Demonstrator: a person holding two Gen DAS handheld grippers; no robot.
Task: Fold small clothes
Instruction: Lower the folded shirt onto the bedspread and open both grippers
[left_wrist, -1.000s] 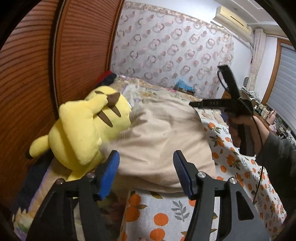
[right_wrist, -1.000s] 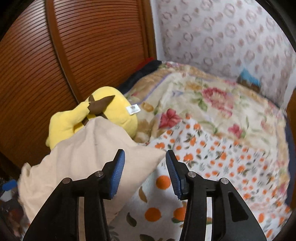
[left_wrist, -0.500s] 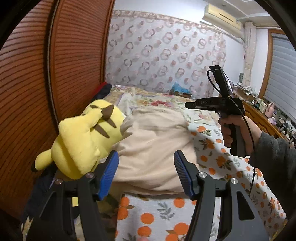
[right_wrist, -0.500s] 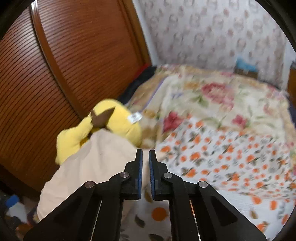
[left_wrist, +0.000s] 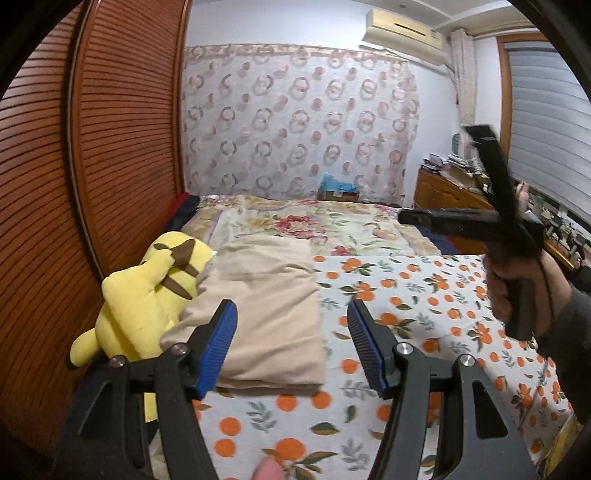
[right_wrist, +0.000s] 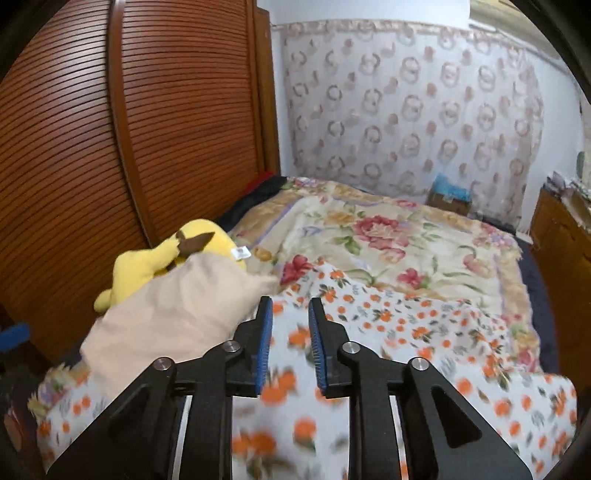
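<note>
The beige soft-fabric garment lies as a flat, layered rectangle on the bed's orange-print white sheet, its left edge touching the yellow plush toy beside the brown slatted wardrobe door; judged from this shape, the folding of this piece appears complete. The left tongs stand apart above the garment's near edge with nothing between the pads, and the right tongs are opening from a narrow gap, empty, to the right of the garment. No other unfolded clothing is visible, so what remains cannot be determined.
</note>
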